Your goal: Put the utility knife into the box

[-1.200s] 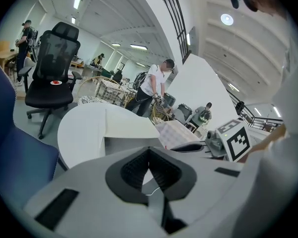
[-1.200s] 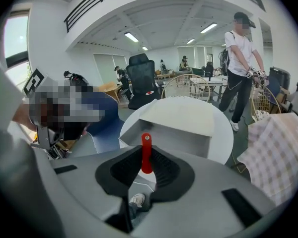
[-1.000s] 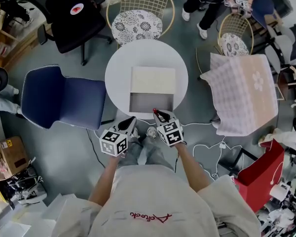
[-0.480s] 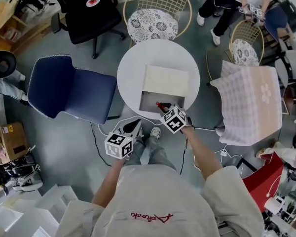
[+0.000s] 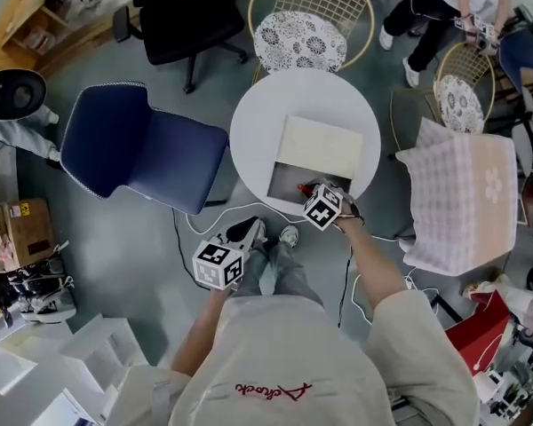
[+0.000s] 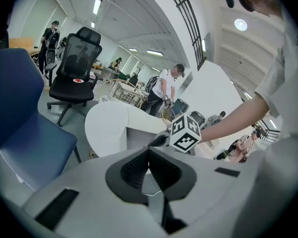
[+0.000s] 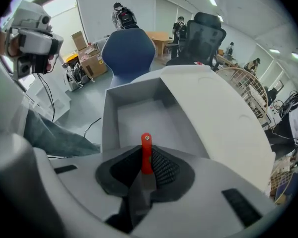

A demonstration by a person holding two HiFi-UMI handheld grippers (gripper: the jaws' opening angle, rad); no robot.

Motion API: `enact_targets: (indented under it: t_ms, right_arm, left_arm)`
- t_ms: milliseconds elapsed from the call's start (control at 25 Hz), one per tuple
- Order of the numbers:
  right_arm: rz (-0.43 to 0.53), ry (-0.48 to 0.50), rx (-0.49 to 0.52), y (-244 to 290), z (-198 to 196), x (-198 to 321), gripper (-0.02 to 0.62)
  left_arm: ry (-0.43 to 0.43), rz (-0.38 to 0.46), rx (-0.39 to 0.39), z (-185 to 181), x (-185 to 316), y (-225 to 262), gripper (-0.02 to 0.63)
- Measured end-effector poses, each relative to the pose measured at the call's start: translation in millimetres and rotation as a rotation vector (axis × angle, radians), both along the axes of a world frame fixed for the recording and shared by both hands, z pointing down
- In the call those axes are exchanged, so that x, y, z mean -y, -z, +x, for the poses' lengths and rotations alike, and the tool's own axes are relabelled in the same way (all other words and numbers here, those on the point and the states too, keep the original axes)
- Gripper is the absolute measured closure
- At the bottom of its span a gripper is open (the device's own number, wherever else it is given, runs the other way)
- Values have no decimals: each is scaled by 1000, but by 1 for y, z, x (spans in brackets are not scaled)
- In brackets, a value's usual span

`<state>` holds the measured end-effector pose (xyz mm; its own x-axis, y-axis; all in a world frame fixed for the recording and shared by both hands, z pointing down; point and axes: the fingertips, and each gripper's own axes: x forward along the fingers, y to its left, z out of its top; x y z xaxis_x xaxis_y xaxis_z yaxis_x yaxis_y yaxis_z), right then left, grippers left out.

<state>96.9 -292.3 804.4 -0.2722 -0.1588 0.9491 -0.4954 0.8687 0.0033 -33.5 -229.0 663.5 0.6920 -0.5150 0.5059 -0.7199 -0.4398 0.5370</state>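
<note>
Right gripper advanced over open box; my jaws clamp red utility knife. Left gripper closed, empty. Placing step; next: lower, release inside.

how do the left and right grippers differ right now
The right gripper is shut on the red utility knife; the left gripper is shut on nothing. The right gripper hangs over the open box on the white table; the left gripper sits off the table. Both carry marker cubes.
</note>
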Motion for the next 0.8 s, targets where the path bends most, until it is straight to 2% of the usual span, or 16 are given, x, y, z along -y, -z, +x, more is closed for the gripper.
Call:
enact_targets:
  t_ms: [240, 480, 800]
  right_arm:
    - [-24, -32, -2, -11, 2, 8, 531]
    - [-36, -45, 9, -9, 0, 6, 531]
    - [-31, -27, -4, -12, -1, 6, 528]
  left_arm:
    - [22, -18, 8, -11, 0, -4, 595]
    - [14, -22, 5, -6, -1, -7, 595]
    - [7, -14, 5, -5, 2, -3, 595]
